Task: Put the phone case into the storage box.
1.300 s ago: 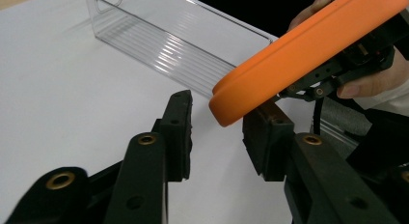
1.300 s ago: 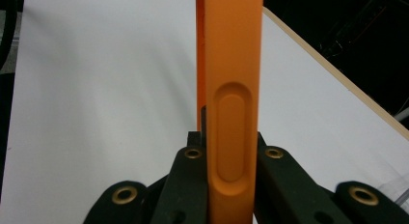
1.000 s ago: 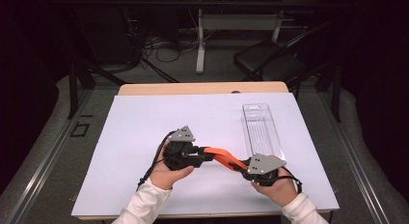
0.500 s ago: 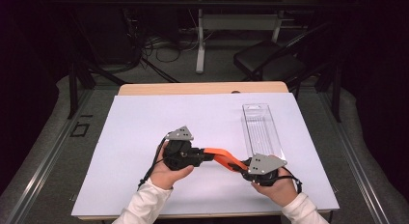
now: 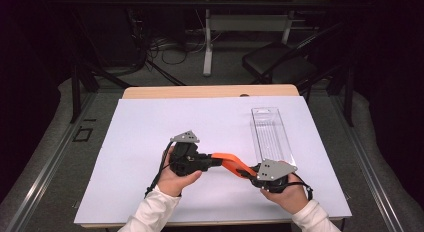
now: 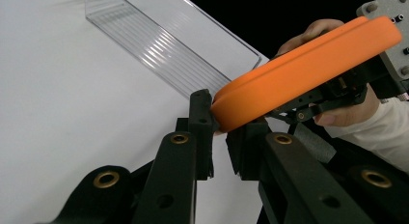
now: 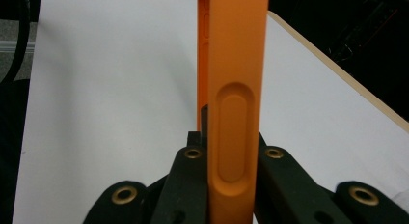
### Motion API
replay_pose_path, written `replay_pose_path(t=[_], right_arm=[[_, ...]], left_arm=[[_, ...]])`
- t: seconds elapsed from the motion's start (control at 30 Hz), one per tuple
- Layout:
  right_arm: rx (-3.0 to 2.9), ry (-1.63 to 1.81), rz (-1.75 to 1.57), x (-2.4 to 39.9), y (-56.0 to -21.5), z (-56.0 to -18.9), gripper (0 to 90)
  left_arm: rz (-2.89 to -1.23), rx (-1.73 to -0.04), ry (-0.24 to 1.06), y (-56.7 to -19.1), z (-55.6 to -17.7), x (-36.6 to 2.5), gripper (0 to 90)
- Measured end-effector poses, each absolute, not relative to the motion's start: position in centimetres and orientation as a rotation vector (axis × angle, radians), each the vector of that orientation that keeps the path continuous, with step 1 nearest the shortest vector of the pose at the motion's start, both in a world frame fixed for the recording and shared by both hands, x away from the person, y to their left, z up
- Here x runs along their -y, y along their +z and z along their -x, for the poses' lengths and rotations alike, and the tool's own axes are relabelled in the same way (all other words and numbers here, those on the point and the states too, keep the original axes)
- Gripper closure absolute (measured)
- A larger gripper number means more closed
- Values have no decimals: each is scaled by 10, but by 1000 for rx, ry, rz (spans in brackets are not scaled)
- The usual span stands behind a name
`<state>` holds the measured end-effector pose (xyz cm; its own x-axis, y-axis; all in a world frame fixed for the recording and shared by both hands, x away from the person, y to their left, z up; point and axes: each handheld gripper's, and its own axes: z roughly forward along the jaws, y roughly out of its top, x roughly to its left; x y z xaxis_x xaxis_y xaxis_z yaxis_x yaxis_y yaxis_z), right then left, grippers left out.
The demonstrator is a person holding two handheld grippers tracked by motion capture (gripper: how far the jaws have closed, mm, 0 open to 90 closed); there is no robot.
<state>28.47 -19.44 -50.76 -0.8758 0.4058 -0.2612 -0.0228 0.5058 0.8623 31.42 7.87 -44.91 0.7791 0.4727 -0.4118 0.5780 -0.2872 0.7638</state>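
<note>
Up front, the big white table [image 5: 150,142] holds a long clear box [image 5: 270,134] on its right side, stretching from far to near. Nearer, an orange case [image 5: 231,163] hangs just above the table between both grippers. The right gripper [image 5: 255,176] squeezes its right end tight. The left gripper [image 5: 215,162] has just been closing, its jaws nipping the left end

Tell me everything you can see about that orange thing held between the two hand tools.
The orange case looks like a soft, matte rubbery phone cover: long, thin, with rounded corners and an oval raised button strip on its edge. It hangs above the white table sheet, spanning both tools. The right gripper clamps one end edge-on; the left gripper, whose jaws have just been closing, pinches the other end.
</note>
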Motion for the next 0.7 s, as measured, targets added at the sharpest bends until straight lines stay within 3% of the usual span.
replay_pose_path(t=[0.7], right_arm=[[-2327, 1362, -349, 193, -509, -285, 854]], left_arm=[[-1907, -882, -164, -450, -315, -80, 824]])
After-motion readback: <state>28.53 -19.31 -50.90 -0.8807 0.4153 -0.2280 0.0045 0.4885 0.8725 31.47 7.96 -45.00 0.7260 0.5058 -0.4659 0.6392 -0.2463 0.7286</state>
